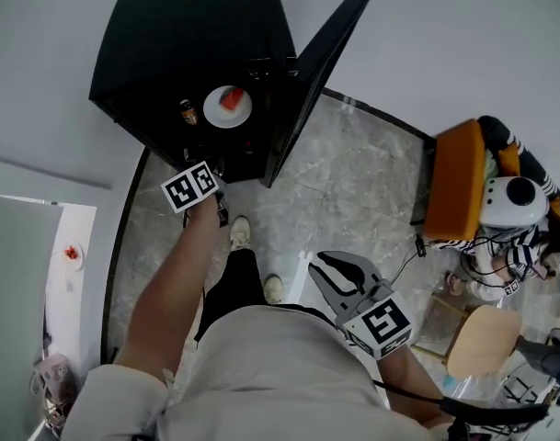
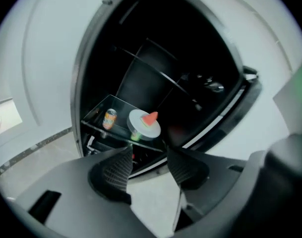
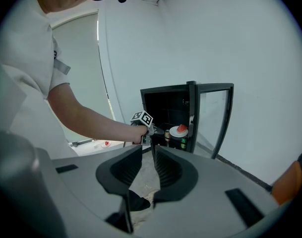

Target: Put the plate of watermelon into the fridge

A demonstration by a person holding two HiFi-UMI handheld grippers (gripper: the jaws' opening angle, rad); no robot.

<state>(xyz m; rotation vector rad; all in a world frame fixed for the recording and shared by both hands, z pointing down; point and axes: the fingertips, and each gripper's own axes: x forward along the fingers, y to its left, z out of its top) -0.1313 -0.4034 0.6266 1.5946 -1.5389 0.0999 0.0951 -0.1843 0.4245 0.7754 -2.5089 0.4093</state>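
Watermelon (image 2: 150,118) is pointing tip-up in your left gripper view, while the head view is showing only its red top. Your left hand-held gripper (image 2: 148,155) is gaping empty, and your right hand-held gripper (image 3: 149,155) is hanging narrow and empty.

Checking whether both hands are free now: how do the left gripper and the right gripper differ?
The left gripper is reached out to the open fridge; the right gripper is held back by the person's body. The left gripper's jaws stand wider apart than the right gripper's, which leave only a narrow gap. Both are empty, with the plate of watermelon on the fridge's glass shelf.
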